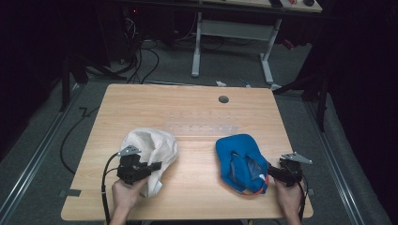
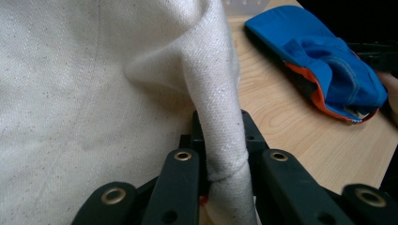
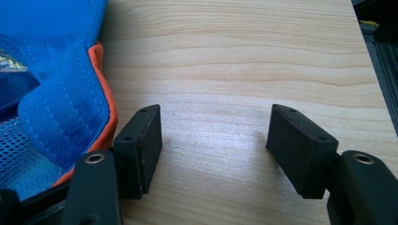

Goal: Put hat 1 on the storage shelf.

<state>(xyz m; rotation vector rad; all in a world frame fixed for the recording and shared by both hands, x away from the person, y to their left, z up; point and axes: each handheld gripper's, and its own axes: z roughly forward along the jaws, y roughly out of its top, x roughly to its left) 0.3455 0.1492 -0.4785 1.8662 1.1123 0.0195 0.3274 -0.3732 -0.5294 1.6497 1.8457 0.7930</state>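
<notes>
You had two caps on the table (image 1: 197, 117), one cream cap (image 1: 150, 145) at left and one blue cap (image 1: 239, 157) at right, your left gripper (image 1: 157, 165) clamped on a cream fold, your right gripper (image 3: 213, 140) wide apart, one jaw beside the blue cap's orange edge

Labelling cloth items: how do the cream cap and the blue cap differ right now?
The cream canvas cap is plain and pinched in the shut left gripper; the blue cap with orange trim shows a mesh lining and lies beside the open right gripper, ungripped. Both rest on the wooden table.
</notes>
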